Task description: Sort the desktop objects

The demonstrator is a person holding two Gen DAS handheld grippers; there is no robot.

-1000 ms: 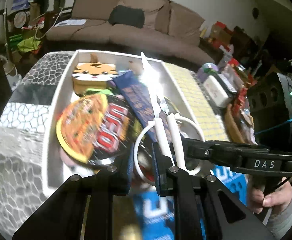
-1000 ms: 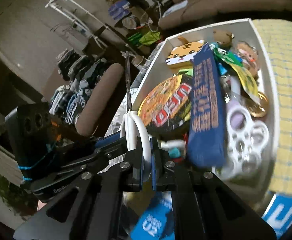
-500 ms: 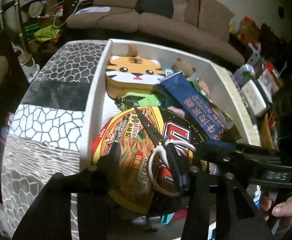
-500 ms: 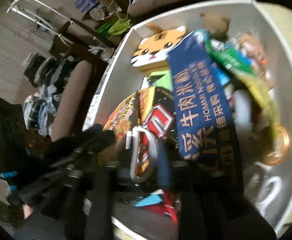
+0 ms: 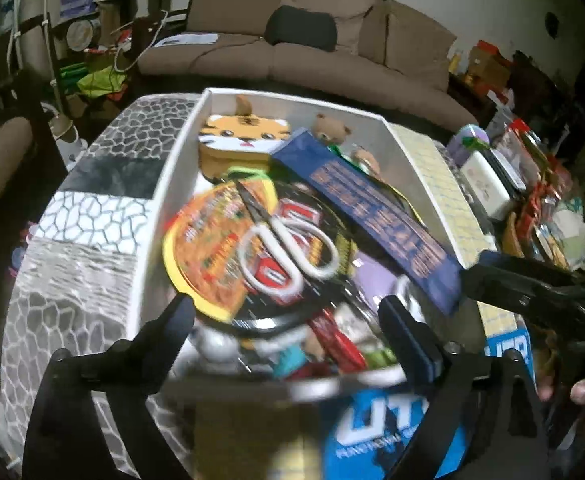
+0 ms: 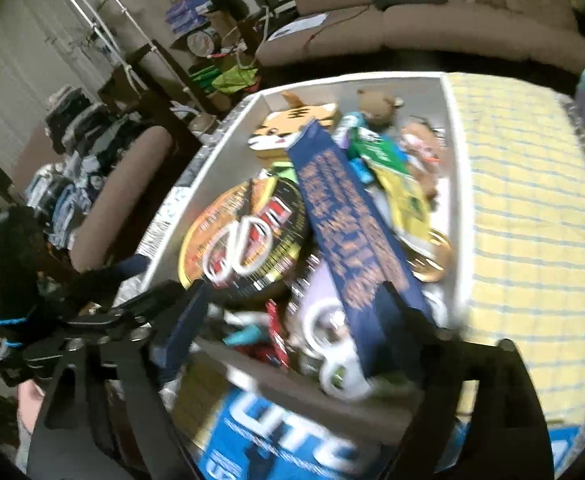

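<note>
This was a lived-in home, a living room by the look of it. A long brown sofa (image 5: 312,56) with a dark cushion (image 5: 302,32) ran along the back wall. A white clothes rack (image 6: 104,12) stood beside heaped folded clothes (image 6: 72,156). Cluttered shelves (image 5: 88,12), trailing cables and a patchwork tablecloth (image 5: 84,216) completed the domestic scene.

"UT" on blue box (image 6: 292,432)
</note>
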